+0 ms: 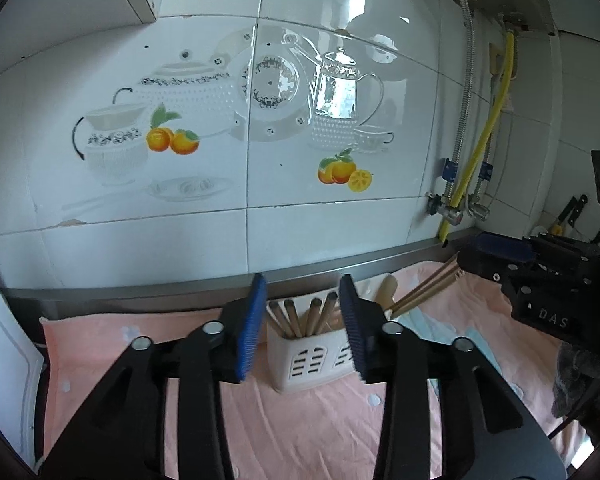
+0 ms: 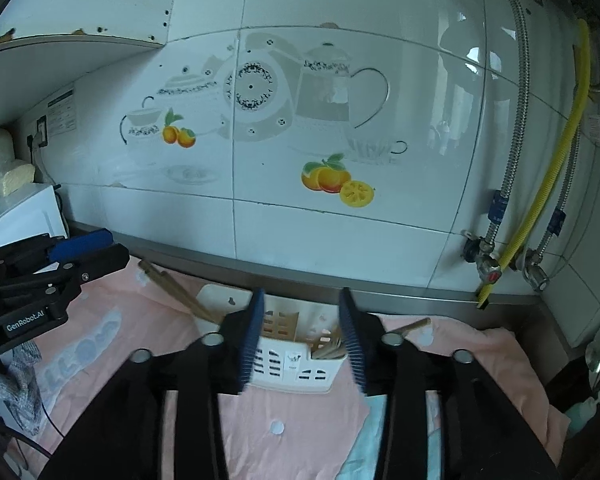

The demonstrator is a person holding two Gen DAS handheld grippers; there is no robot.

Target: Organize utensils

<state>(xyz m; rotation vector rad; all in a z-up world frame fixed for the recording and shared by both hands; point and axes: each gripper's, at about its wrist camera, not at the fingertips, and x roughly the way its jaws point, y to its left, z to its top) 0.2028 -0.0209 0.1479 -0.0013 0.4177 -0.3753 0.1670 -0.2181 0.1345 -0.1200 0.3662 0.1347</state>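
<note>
White slotted utensil holder (image 1: 306, 362) stands upright on pink cloth; wooden chopsticks (image 1: 300, 317) stand inside it.

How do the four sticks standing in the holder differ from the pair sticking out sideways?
The four upright sticks stand nearly vertical, tips just above the white holder; the leaning pair tilts far out past its rim. The four show round ends; the pair shows long shafts. All look wooden.

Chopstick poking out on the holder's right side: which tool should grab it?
Right, probably. Its open tool sits just beside that chopstick, above the holder; the left tool is away on the other side.
</note>
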